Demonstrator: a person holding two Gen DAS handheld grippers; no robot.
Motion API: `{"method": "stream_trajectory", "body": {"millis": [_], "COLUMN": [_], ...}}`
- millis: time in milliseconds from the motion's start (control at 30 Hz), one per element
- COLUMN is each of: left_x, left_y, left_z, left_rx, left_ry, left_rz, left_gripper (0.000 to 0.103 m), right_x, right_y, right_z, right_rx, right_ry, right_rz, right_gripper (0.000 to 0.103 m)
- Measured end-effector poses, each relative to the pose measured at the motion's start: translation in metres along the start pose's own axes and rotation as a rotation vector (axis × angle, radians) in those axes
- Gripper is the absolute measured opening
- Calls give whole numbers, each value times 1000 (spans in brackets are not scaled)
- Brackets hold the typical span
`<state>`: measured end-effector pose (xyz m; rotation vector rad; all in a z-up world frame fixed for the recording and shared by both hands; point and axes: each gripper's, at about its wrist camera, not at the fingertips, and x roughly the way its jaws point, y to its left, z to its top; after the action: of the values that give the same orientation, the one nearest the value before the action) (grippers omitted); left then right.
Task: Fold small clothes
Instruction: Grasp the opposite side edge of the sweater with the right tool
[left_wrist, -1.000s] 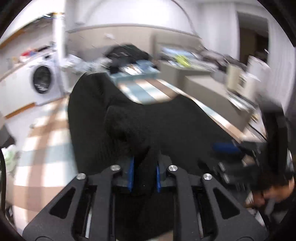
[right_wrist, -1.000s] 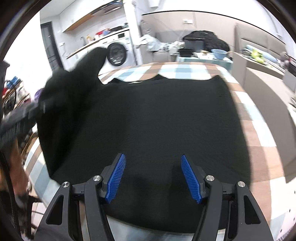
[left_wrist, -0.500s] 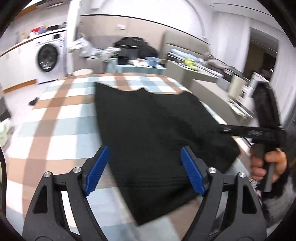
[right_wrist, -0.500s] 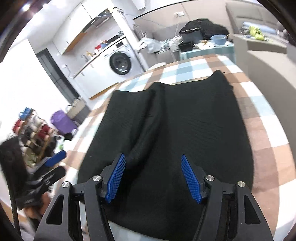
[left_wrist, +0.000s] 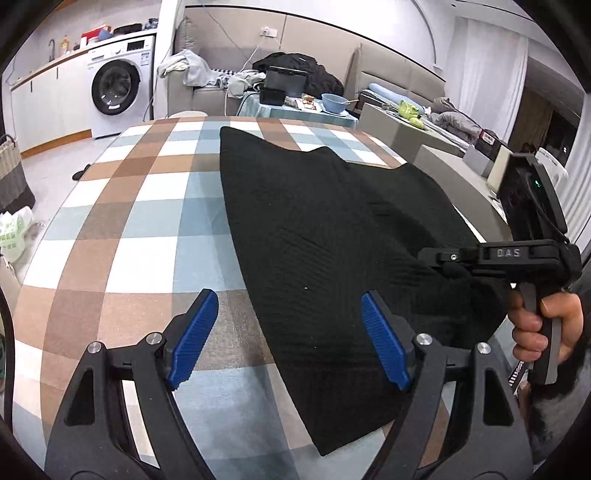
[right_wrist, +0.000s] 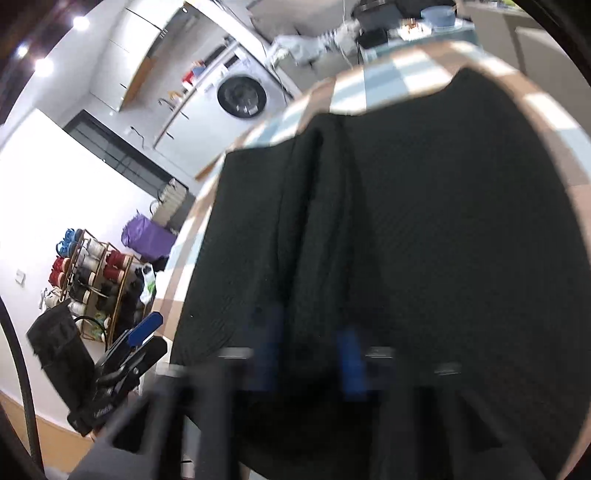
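The black garment (left_wrist: 332, 236) lies flat on the checkered surface (left_wrist: 147, 206), long axis running away; the left gripper (left_wrist: 288, 334) hovers released at its near-left edge; the right gripper (right_wrist: 310, 354) looks clenched on the near hem, though blurred.

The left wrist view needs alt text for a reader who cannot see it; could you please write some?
A black garment lies partly folded on a checked tablecloth, with the open left gripper hovering over its near left edge. At right, a hand holds the right gripper at the garment's right side. A washing machine stands behind.
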<state>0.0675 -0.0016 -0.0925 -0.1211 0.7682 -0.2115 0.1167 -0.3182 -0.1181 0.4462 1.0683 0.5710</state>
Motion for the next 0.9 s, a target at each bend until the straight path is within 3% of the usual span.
{"method": "stream_trajectory", "body": {"millis": [33, 133, 200, 267, 367, 433, 500, 533, 567, 700, 900], "left_x": [-1, -7, -9, -7, 3, 7, 11, 12, 14, 18, 16], "left_y": [0, -1, -1, -2, -9, -14, -20, -23, -26, -32, -28], "left_z": [0, 2, 3, 3, -1, -5, -11, -15, -18, -27, -29], "left_rx": [7, 16, 16, 21, 41, 60, 86, 102, 118, 149, 151], "left_ry": [-5, -12, -13, -6, 34, 64, 88, 98, 110, 146, 163], "left_rz": [1, 4, -2, -14, -30, -45, -63, -70, -73, -77, -108], "left_gripper": [78, 78, 78, 78, 78, 78, 78, 78, 78, 78, 78], "right_x": [-3, -38, -60, -62, -44, -48, -62, -66, -71, -59, 15], "right_y": [5, 22, 23, 13, -7, -16, -12, -9, -6, 9, 18], "right_z": [0, -7, -17, -30, -44, -45, -41, -38, -33, -16, 20], "right_rx": [-15, -61, -58, -49, -66, -45, -54, -57, -56, -85, -36], "right_ry": [-10, -80, -101, -78, 3, -7, -76, -110, -144, -147, -2], "right_rz": [0, 152, 184, 106, -92, -74, -108, -111, -88, -38, 9], "right_gripper": [9, 5, 5, 5, 8, 13, 38, 40, 41, 41, 40]}}
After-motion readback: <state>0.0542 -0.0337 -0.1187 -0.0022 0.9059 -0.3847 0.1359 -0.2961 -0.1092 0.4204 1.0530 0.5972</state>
